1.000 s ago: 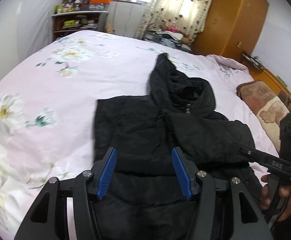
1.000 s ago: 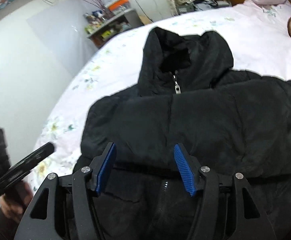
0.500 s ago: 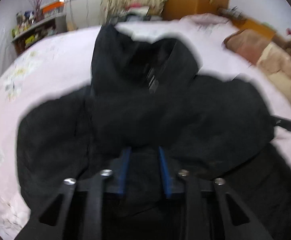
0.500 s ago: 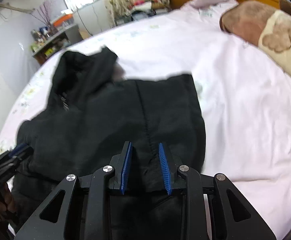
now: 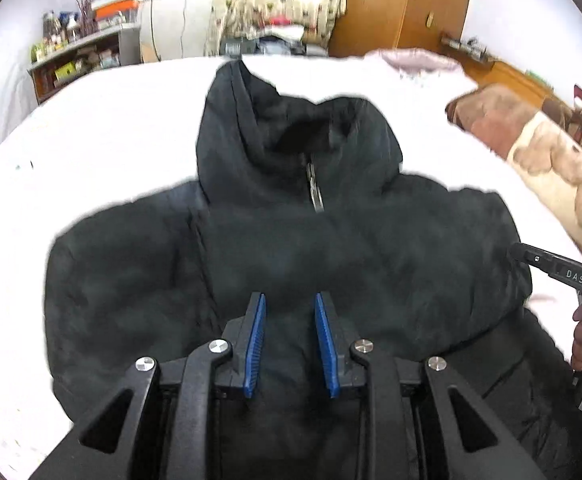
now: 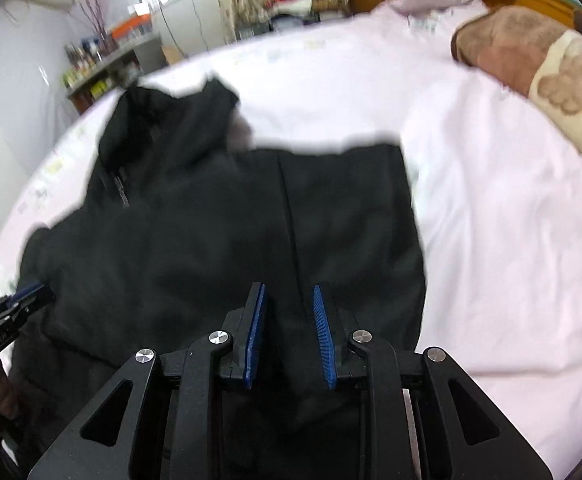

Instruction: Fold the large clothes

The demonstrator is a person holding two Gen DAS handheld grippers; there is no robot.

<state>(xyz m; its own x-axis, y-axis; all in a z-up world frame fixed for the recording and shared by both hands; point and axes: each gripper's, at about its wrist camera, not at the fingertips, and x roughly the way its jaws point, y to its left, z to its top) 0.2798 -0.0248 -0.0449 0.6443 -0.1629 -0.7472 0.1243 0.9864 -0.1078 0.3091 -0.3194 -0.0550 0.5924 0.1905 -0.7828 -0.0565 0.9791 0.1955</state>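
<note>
Jacket (image 5: 291, 248), black and padded, is spread on the pale pink bedsheet (image 5: 103, 128), hood (image 5: 275, 128) toward the far side and zip pull (image 5: 315, 194) at the collar. The near hem is bunched up toward both grippers. The left gripper (image 5: 290, 344) is narrowed to a small gap, and a fold of the near hem is gripped between its blue pads (image 5: 255, 344). The right gripper (image 6: 289, 334) is set at the right side of the jacket; its jaws are closing, with a fold of dark fabric and a seam pinched between the pads (image 6: 323, 336). A brown and cream blanket (image 5: 539, 148) is lying at the right edge of the bed. A shelf (image 5: 79, 60) and wooden wardrobe (image 5: 407, 4) are seen at the far wall.
</note>
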